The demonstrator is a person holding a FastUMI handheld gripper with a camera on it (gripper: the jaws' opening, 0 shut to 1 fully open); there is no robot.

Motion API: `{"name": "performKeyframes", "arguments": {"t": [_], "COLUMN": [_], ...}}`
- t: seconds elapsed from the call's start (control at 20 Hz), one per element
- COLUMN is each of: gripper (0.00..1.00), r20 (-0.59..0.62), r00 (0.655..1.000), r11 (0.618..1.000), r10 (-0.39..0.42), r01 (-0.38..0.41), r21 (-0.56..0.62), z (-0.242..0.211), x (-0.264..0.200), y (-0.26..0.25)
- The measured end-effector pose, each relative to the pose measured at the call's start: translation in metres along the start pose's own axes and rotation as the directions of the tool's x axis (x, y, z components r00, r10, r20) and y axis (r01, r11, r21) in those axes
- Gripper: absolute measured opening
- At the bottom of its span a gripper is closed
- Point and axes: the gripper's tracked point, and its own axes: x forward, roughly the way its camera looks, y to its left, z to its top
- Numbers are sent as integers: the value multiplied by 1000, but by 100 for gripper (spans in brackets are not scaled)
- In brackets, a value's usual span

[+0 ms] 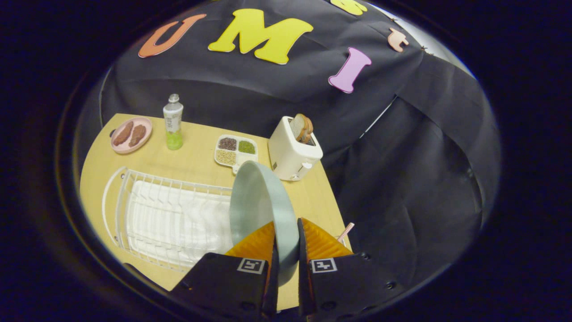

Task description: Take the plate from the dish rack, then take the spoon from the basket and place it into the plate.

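Observation:
A pale grey-green plate [261,203] stands on edge between my fingers, lifted above the wooden table [187,161]. My gripper [286,232] is shut on the plate, both fingers pressing its rim from either side. To the left, below the plate, lies the white wire dish rack [165,214] with no dishes in it. A thin pink striped handle [345,232] pokes out just right of my right finger; what it belongs to is hidden.
Beyond the plate stands a white toaster [292,152] with bread slices in it. A divided tray of grains [236,151], a clear bottle with green liquid [173,123] and a pink plate with brown food [131,134] sit along the far table edge.

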Motion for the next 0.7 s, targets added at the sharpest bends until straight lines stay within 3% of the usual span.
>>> {"name": "performKeyframes", "arguments": {"t": [0.15, 0.35, 0.7], "gripper": [24, 23, 24], "r20": [-11, 30, 96], "r00": [993, 958, 898], "r11": [992, 958, 902], "r10": [121, 285, 430], "r01": [-121, -285, -430], "r21": [20, 26, -24], "z": [-27, -73, -172], "x": [-21, -50, -63], "y": [8, 20, 39]}}
